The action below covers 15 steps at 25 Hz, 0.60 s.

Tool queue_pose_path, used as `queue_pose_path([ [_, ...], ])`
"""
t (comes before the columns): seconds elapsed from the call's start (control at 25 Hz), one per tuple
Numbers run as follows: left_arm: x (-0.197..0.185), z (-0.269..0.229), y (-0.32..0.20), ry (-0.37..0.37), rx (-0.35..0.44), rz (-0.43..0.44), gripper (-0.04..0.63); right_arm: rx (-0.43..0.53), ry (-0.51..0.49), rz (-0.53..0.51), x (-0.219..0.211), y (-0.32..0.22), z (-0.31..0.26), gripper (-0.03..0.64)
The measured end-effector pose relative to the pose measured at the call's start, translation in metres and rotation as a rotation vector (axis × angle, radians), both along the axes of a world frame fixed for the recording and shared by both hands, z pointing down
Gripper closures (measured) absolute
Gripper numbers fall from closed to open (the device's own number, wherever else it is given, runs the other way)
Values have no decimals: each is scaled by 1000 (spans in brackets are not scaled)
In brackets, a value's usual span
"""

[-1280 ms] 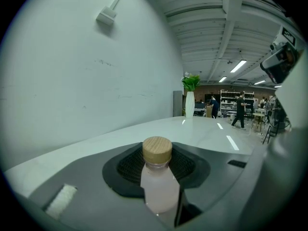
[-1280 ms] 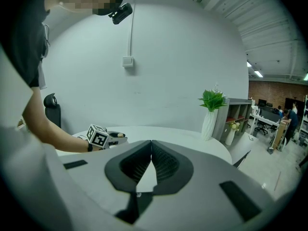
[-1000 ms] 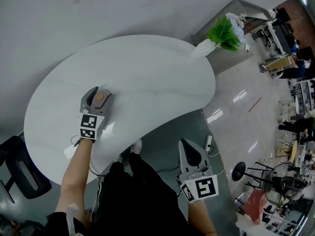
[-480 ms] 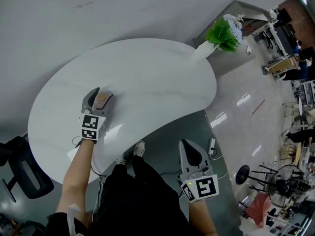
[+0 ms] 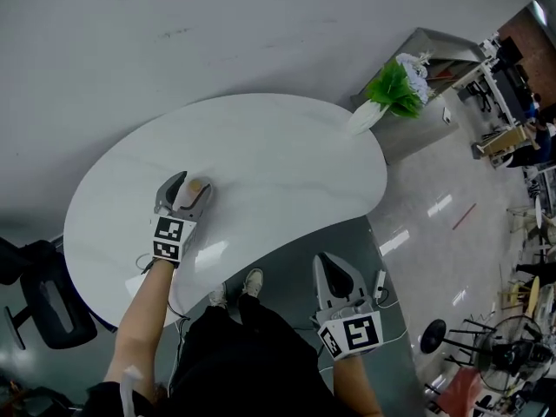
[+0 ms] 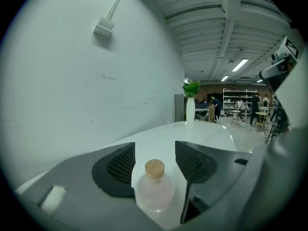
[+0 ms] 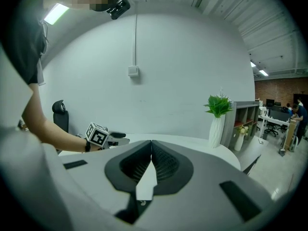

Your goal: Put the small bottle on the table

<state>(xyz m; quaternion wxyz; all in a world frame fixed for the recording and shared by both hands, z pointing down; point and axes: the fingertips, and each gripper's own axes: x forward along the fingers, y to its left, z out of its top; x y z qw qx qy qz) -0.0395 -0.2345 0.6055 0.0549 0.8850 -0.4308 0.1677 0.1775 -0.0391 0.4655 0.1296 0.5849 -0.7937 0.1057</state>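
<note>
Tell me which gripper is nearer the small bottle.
Left. The left gripper has its open jaws either side of the small bottle on the table; the right gripper, shut, hangs off the table's near edge, well away.

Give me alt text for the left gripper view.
A small bottle with a wooden cap stands upright on the white table, between the open jaws of the left gripper. Beyond, a vase with a green plant stands past the table's far end.

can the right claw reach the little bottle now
Probably not: the small clear bottle with a wooden cap stands between the left claw's open jaws, and the shut right claw is off the white table.
</note>
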Motion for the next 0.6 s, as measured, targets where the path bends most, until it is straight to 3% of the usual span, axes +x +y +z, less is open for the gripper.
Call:
queue_pose_path([
  [0.6, -36, -34, 19, -32, -11, -87, 388, 84, -45, -119, -18, -27, -21, 611],
])
